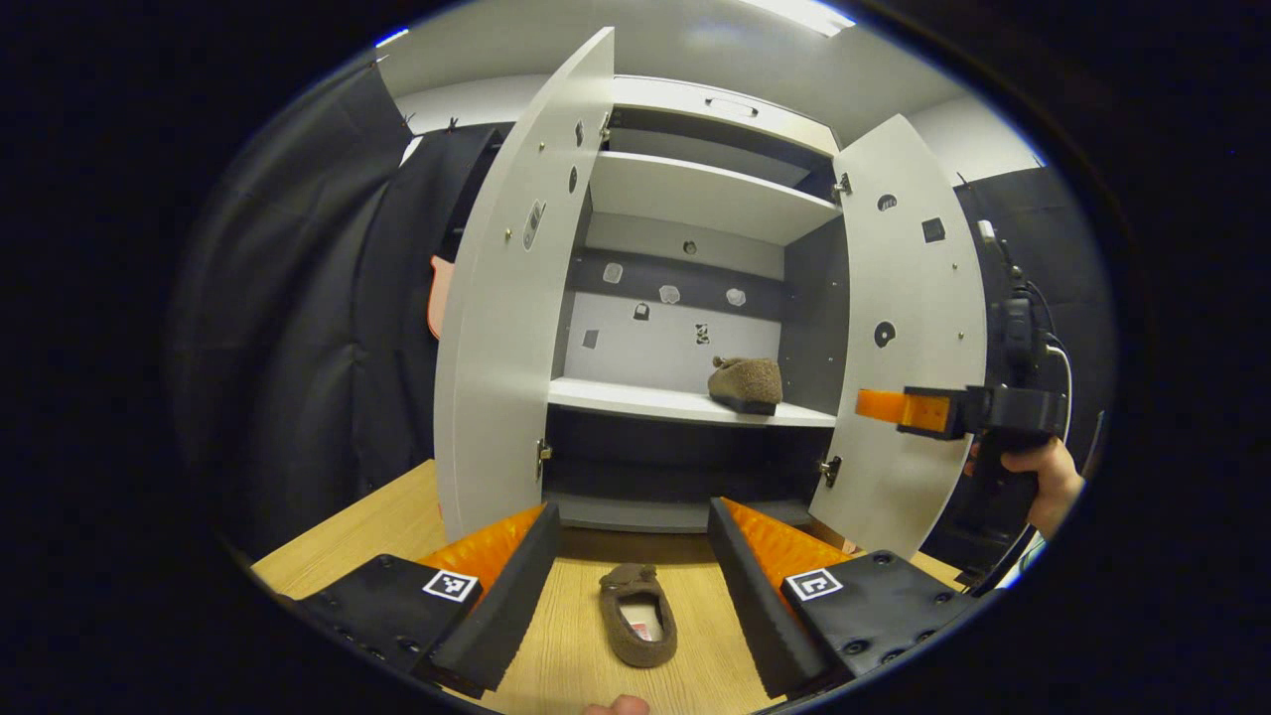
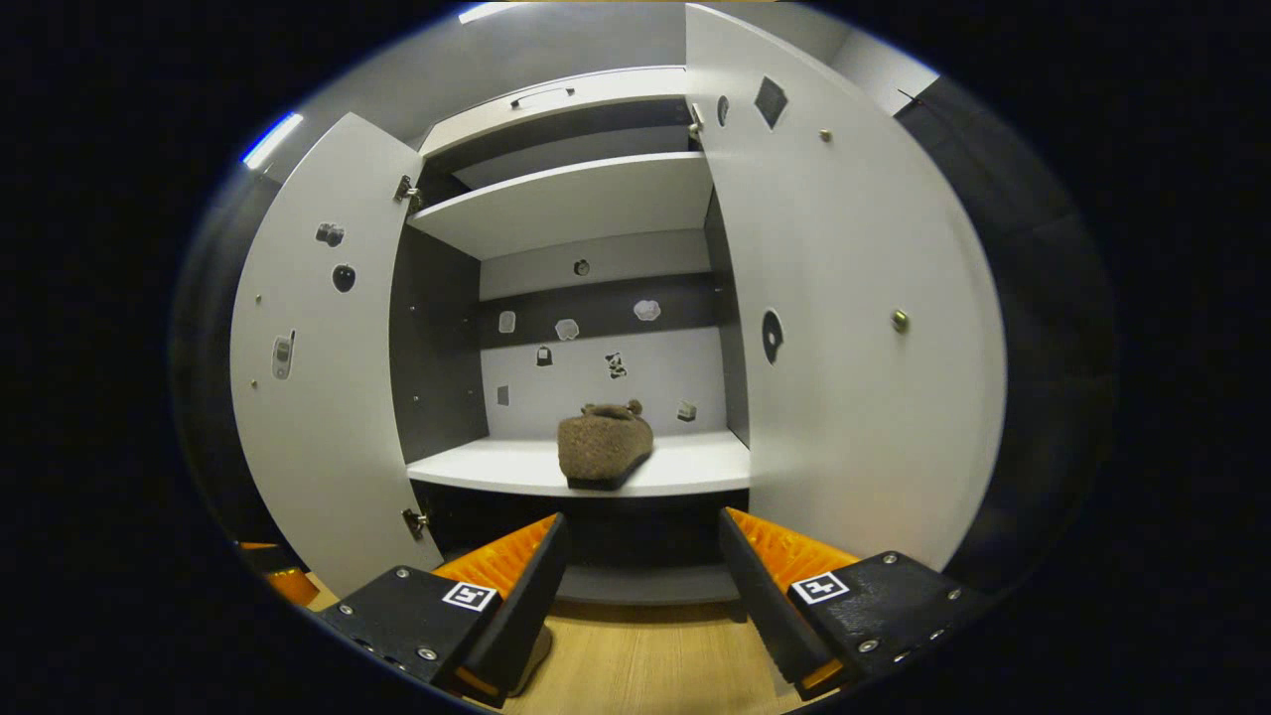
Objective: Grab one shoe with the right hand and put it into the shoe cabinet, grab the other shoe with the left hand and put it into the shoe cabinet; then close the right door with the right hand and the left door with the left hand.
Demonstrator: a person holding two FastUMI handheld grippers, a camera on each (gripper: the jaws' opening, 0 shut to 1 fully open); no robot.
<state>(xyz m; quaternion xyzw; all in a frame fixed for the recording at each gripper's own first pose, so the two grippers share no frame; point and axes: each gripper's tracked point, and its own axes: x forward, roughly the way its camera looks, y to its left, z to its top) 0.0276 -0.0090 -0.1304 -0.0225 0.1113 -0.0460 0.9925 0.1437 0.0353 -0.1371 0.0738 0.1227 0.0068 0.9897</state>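
One brown slipper (image 2: 604, 444) already sits on the middle shelf (image 2: 685, 467) of the shoe cabinet (image 1: 710, 189), toward the right side in the left gripper view. The second slipper (image 1: 636, 614) lies on the tabletop (image 1: 556, 636) in front of the cabinet, opening up, toe toward the cabinet.

Left tongs (image 1: 635, 556) are apart and empty, hanging over the second slipper, one finger to each side, not touching it. Right tongs (image 2: 643, 556) are apart too, empty, pointed at the shelf with the shoe on it. The right tool also shows in the left gripper view at the far right, held by a hand (image 1: 1043, 482) just in front of the right door (image 1: 909, 328). Both doors wide open; left door (image 1: 516, 288) swung out toward the camera.

Risks, as I judge them:
- The slipper looks soft and low. If the left tongs come down off-centre, one finger could land on the upper and squash or push it along the wood instead of pinching it.
- A pinch on the thin heel rim alone may let it droop or slip out on the lift.
- The left door edge stands close to the left finger's path; a wide swing up to the shelf may knock the door.
- Shelf room left of the first shoe looks ample, though fisheye warp makes that hard to tell.
- The right tool parked near the right door could bump it early.
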